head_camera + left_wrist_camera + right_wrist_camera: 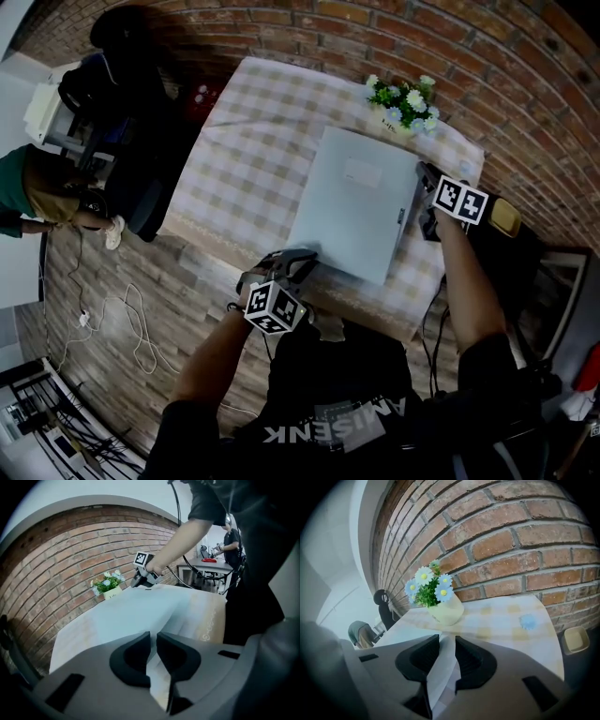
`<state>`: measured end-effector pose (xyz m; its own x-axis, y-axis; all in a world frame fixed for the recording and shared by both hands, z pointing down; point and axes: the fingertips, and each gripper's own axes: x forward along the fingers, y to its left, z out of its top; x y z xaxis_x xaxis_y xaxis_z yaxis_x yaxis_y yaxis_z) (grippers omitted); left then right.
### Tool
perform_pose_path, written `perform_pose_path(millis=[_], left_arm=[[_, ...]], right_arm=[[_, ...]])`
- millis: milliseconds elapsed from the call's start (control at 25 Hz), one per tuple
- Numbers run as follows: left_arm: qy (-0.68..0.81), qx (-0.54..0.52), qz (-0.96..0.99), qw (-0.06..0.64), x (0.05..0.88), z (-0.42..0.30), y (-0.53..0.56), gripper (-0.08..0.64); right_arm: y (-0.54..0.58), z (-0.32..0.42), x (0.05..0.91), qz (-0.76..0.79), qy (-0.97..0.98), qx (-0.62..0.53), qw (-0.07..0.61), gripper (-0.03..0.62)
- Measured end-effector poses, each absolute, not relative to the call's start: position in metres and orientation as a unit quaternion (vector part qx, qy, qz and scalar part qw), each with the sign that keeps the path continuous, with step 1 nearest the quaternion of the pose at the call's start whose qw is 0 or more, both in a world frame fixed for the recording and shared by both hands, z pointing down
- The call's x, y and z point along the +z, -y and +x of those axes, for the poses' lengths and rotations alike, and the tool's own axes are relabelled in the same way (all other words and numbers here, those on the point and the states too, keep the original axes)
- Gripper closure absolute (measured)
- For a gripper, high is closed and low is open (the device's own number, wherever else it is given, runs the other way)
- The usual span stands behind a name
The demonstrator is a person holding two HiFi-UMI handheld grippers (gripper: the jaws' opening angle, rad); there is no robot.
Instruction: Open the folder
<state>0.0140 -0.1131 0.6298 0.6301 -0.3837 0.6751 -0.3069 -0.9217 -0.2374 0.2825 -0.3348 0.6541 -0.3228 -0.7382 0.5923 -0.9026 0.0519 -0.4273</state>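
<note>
1. Head view: the folder (352, 202), pale grey-blue, lies flat on the bench (244, 150) just on the near side of the flower pot (403, 103). Its cover is down, so it reads as not yet opened.
2. The left hand-held gripper (302, 255) sits at the folder corner farthest from the flower pot. In the left gripper view its jaws stand almost together, and a thin pale leaf of the folder is pinched between the pads. Beyond the jaws the leaf shows a slight crease, which may be the first lift of the cover.
3. The right hand-held gripper (420, 202) is at the long folder edge that runs back toward the flower pot. In the right gripper view its jaws stand partly apart with the folder's edge slanting through the gap. The pads do not clearly press on it.
4. Judged progress: both tools are placed and one corner is gripped. Still to do are raising the cover, swinging it over, and laying it flat.
5. Surroundings: a brick wall (394, 37) rises just behind the flower pot. A seated person shows well apart from it, beyond the bench.
</note>
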Motion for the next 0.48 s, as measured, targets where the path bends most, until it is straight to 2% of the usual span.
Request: perform_pose_path(millis=[320, 480], left_arm=[[-0.246, -0.312, -0.917, -0.024, 0.617, -0.001, 0.121, 0.522], [-0.265, -0.319, -0.909, -0.032, 0.614, -0.021, 0.124, 0.535]], right_arm=[[0.336, 0.282, 0.656, 0.570, 0.713, 0.393, 0.111, 0.453], [0.335, 0.284, 0.655, 0.572, 0.711, 0.394, 0.110, 0.449]])
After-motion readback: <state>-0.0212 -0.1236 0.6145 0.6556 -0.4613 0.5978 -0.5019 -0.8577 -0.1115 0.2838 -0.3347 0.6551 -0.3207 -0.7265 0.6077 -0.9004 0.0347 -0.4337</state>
